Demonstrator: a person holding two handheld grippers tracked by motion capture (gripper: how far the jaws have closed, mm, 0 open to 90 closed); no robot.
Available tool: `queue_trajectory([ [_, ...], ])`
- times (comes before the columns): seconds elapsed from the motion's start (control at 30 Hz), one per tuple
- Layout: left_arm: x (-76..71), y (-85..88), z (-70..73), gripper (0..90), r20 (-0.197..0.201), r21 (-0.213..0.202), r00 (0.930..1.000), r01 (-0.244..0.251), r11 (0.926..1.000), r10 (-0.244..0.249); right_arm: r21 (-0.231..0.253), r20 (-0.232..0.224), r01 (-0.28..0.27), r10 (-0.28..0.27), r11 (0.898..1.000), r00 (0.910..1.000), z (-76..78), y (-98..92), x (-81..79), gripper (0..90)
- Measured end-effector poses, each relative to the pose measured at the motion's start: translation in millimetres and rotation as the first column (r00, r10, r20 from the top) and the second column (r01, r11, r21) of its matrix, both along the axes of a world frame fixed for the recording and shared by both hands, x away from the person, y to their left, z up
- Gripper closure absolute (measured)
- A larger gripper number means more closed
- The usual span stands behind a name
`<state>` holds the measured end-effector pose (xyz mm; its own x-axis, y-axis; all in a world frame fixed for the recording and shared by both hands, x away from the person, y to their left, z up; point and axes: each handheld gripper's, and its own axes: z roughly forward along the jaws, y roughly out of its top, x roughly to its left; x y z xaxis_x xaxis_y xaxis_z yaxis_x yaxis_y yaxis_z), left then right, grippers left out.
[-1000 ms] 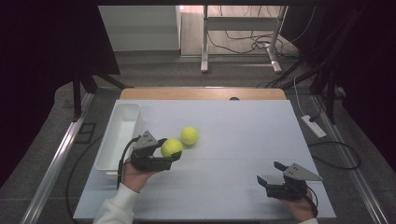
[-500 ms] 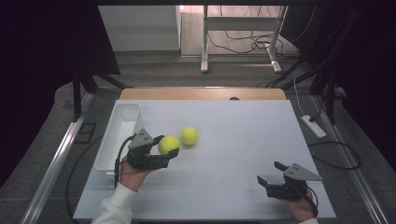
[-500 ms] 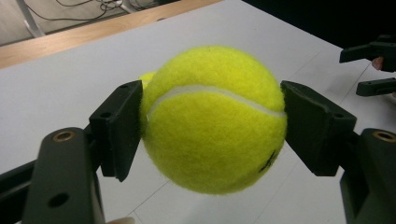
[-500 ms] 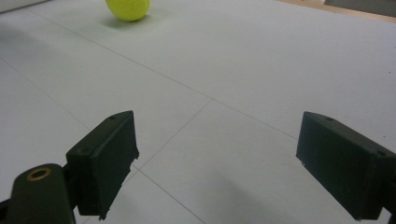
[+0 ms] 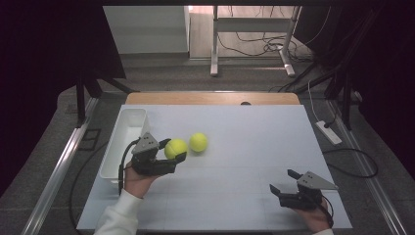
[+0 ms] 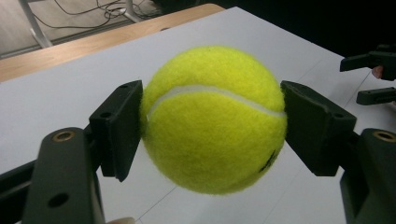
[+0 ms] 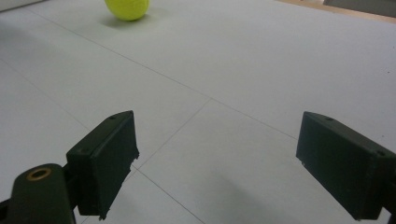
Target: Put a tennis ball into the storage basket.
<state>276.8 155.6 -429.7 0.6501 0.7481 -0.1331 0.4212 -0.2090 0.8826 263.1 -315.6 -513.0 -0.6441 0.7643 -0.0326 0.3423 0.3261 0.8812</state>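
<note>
My left gripper (image 5: 174, 150) is shut on a yellow-green tennis ball (image 5: 175, 148), held just above the white table at its left middle. In the left gripper view the ball (image 6: 212, 119) sits squeezed between both black jaws. A second tennis ball (image 5: 198, 142) rests on the table right beside it, to the right; it also shows at the top of the right gripper view (image 7: 127, 9). My right gripper (image 5: 286, 181) stands open near the table's front right corner, with nothing between its jaws (image 7: 215, 163).
A white rectangular bin (image 5: 115, 149) stands along the table's left edge, just left of my left hand. The white table (image 5: 244, 147) has a wooden strip along its far edge. Cables and a desk frame lie on the floor beyond.
My left gripper has lifted the held ball slightly and drawn it a little left, toward the bin. The loose ball and my right gripper have stayed put.
</note>
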Motion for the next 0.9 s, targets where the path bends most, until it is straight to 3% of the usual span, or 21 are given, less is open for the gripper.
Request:
queue_trajectory([
  [0.3,4.3,4.0,7.5,26.2,0.037,-0.029,0.9989,-0.027,0.9992,0.028,-0.001,0.0,-0.001,0.001,1.0,1.0,-0.1,-0.1,0.1,12.3],
  [0.7,9.5,9.4,13.4,26.2,0.033,-0.039,0.9991,-0.025,0.9989,0.026,-0.002,0.0,-0.001,0.001,1.0,1.0,-0.1,-0.3,0.1,12.3],
  [0.9,12.9,12.1,14.5,26.2,0.015,-0.079,0.9996,-0.021,0.9966,0.022,-0.002,0.0,0.0,0.0,1.0,1.0,-0.1,-0.4,0.1,12.3],
])
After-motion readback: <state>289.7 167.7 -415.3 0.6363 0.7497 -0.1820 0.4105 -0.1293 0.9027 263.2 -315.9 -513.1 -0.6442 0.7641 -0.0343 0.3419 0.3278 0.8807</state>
